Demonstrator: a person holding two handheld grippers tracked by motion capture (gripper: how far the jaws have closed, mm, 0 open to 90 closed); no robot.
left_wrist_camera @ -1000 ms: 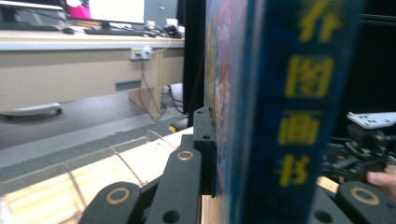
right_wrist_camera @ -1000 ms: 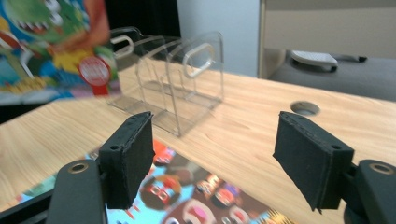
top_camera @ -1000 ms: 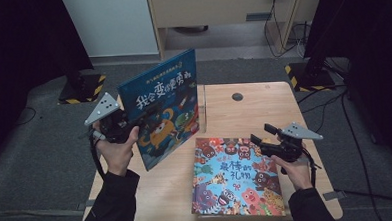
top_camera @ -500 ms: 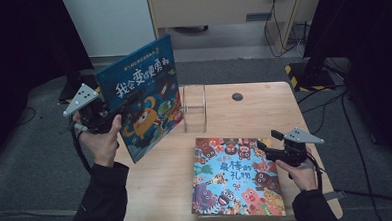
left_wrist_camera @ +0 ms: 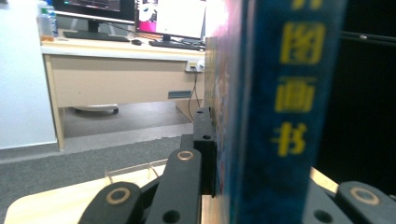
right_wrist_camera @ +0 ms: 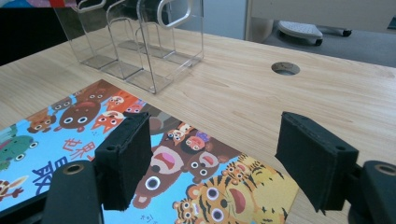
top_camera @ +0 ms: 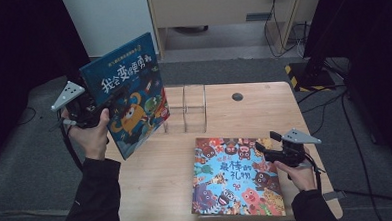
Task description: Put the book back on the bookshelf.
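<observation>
Left gripper (top_camera: pixel 96 109) has carried the blue book (top_camera: pixel 128 106) leftward off the table (top_camera: pixel 152 192).

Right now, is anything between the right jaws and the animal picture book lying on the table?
Nothing visible. The right gripper hangs open above the animal picture book, near its edge, with bare air between its jaws. The clear rack stands farther back.

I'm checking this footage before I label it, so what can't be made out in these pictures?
- Blue picture book held up by the left gripper: in the left gripper view it stands edge-on, so its cover is hidden.
- Colourful animal picture book lying flat: in the right gripper view the frame edge and the right gripper jaws cut it off.
- Clear plastic book rack: slot count unclear in the high view.
</observation>
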